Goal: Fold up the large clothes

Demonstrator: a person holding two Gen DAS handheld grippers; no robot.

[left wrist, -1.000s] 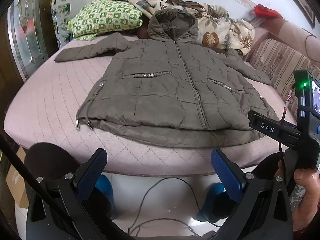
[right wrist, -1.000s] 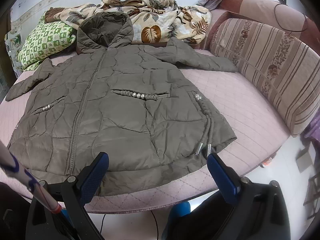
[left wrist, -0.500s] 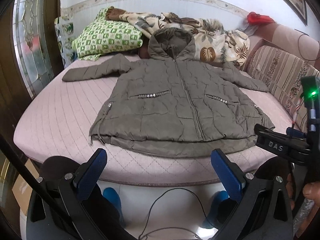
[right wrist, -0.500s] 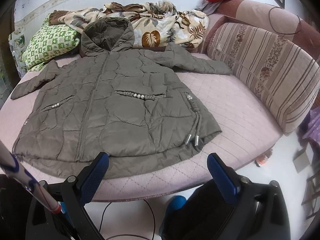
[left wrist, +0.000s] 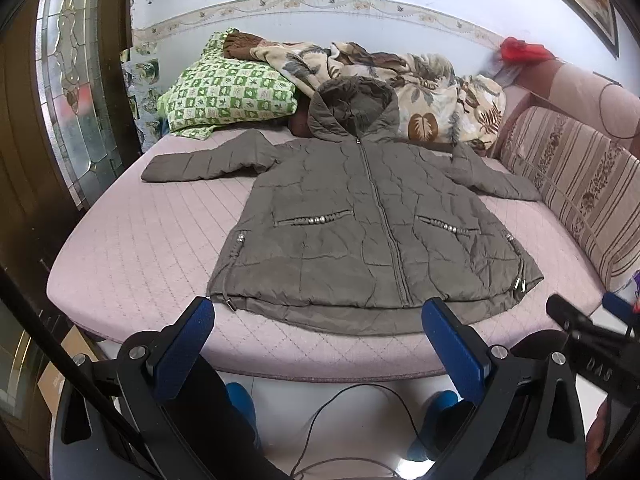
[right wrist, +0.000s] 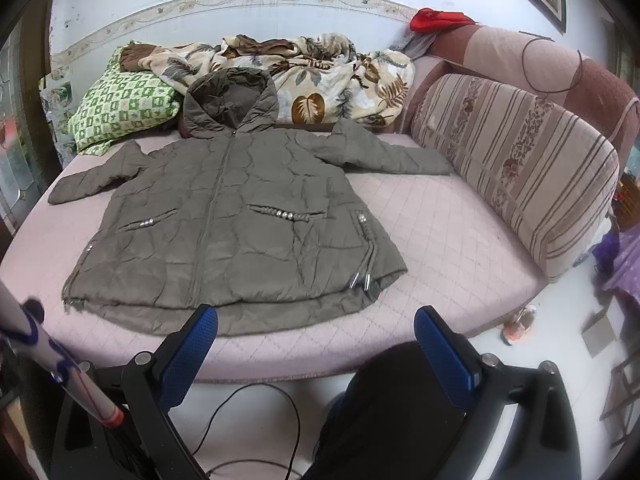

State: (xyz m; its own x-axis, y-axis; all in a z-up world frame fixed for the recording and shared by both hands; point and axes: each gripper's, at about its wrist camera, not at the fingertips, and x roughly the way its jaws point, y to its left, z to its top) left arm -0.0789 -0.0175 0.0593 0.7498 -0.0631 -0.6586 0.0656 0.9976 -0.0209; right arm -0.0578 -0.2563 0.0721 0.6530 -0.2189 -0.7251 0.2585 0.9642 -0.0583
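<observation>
A large grey-brown quilted hooded jacket [left wrist: 368, 232] [right wrist: 224, 224] lies spread flat, zipped, front up, on the pink quilted bed [left wrist: 152, 248] [right wrist: 448, 248]. Both sleeves stretch out to the sides and the hood points to the far wall. My left gripper [left wrist: 316, 344] hangs open in front of the bed's near edge, short of the jacket's hem, holding nothing. My right gripper [right wrist: 316, 344] is also open and empty, back from the hem, with its blue fingertips [right wrist: 440, 344] wide apart. The right gripper's body [left wrist: 592, 344] shows at the right edge of the left wrist view.
A green checked pillow [left wrist: 228, 92] and a leaf-print blanket [left wrist: 420, 84] lie at the head of the bed. A striped bolster [right wrist: 516, 164] lines the right side. A black cable [left wrist: 352, 400] runs on the floor below. A wooden glass door [left wrist: 68, 92] stands left.
Both grippers have pulled back and risen away from the bed, so the jacket looks smaller and farther. The jacket has not moved. Both grippers stay open.
</observation>
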